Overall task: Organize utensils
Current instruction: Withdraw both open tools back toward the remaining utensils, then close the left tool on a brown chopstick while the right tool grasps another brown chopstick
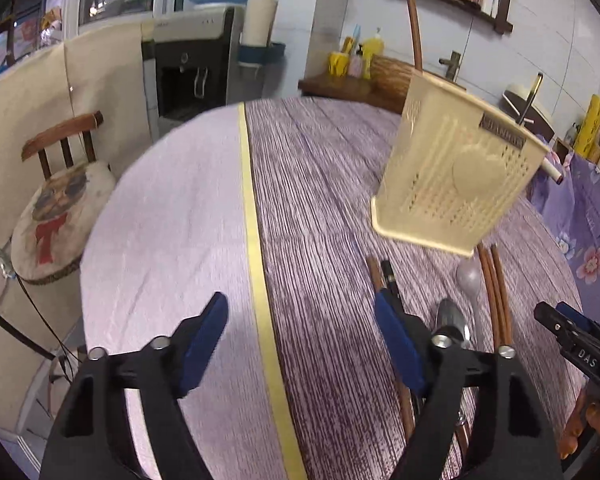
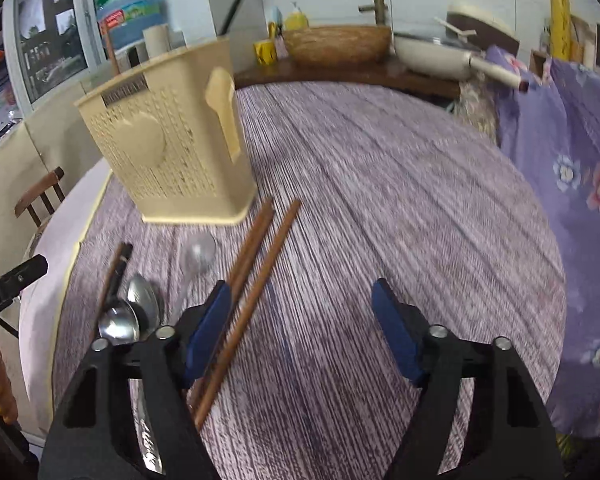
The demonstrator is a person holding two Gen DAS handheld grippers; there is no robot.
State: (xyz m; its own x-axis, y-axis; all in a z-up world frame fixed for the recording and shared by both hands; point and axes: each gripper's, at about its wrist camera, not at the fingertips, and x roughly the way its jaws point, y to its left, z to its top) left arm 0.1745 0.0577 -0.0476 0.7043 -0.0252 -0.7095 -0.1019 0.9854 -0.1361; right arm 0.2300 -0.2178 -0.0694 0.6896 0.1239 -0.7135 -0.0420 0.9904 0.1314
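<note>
A cream perforated utensil holder stands upright on the purple striped tablecloth; it also shows in the right wrist view. In front of it lie brown chopsticks, metal spoons, a clear plastic spoon and a dark chopstick pair. In the left wrist view the chopsticks, a spoon and the plastic spoon lie right of my fingers. My left gripper is open and empty above the cloth. My right gripper is open and empty, its left finger over the brown chopsticks.
The round table has a yellow stripe across its cloth. A wooden chair stands at the left. A counter behind holds a basket, a pan and a yellow cup. Purple floral fabric hangs at the right.
</note>
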